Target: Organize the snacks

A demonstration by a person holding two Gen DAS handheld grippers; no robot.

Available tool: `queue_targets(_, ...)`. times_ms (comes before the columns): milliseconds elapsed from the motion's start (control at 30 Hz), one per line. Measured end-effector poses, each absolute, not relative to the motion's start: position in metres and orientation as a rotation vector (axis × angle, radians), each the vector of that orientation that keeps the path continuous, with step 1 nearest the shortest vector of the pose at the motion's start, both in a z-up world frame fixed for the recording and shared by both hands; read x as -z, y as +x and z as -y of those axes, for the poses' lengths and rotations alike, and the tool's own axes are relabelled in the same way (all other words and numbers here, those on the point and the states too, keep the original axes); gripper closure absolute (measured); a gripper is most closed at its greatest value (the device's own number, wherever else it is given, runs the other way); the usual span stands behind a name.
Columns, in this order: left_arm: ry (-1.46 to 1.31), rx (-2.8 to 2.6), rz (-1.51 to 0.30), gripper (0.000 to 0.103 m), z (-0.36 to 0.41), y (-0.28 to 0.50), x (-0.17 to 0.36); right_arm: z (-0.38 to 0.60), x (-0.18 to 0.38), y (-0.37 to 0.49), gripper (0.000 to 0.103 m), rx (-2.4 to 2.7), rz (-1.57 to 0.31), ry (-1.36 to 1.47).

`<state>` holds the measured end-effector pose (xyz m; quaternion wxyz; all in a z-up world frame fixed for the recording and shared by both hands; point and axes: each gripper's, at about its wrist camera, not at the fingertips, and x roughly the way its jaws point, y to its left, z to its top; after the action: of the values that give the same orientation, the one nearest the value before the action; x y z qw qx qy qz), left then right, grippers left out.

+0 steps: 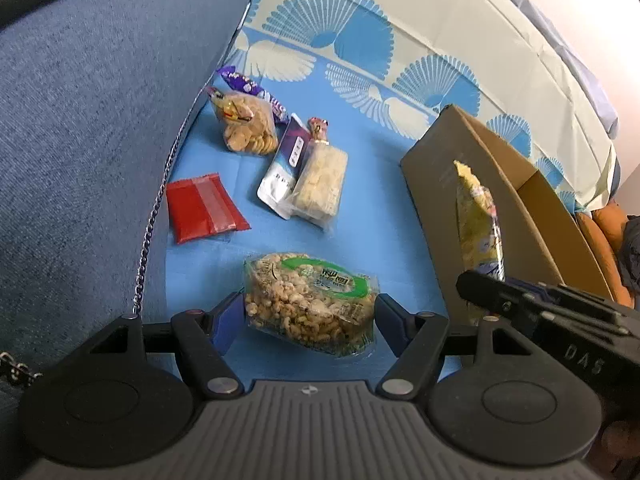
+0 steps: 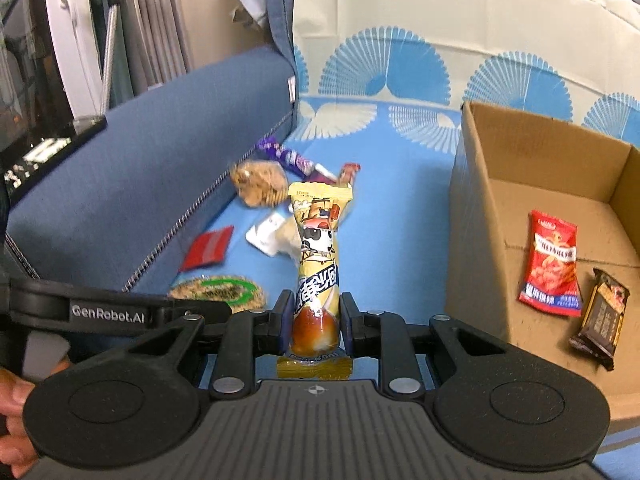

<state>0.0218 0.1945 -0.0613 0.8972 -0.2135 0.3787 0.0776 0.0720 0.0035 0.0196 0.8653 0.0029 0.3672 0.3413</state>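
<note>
In the left wrist view, the left gripper (image 1: 310, 316) stands wide, its pads flanking without pressing a clear, green-labelled puffed-snack bag (image 1: 312, 304) at lower centre; bare blue cloth (image 1: 372, 200) lies ahead. In the right wrist view, the right gripper (image 2: 316, 320) pinches a tall yellow cartoon packet (image 2: 318, 256) at centre, left of the cardboard box (image 2: 472, 200), whose open floor holds a red packet (image 2: 550, 260) and a dark bar (image 2: 602, 316).

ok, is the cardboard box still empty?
No: the cardboard box already holds a red snack packet and a dark brown bar.
</note>
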Motion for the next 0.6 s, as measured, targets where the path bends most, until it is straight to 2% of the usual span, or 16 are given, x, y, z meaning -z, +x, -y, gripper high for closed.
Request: queue_targets(600, -0.403, -0.215, -0.705, 0.028, -0.189, 0.015, 0.045, 0.017, -0.046, 0.087, 0.078, -0.714, -0.693, 0.113)
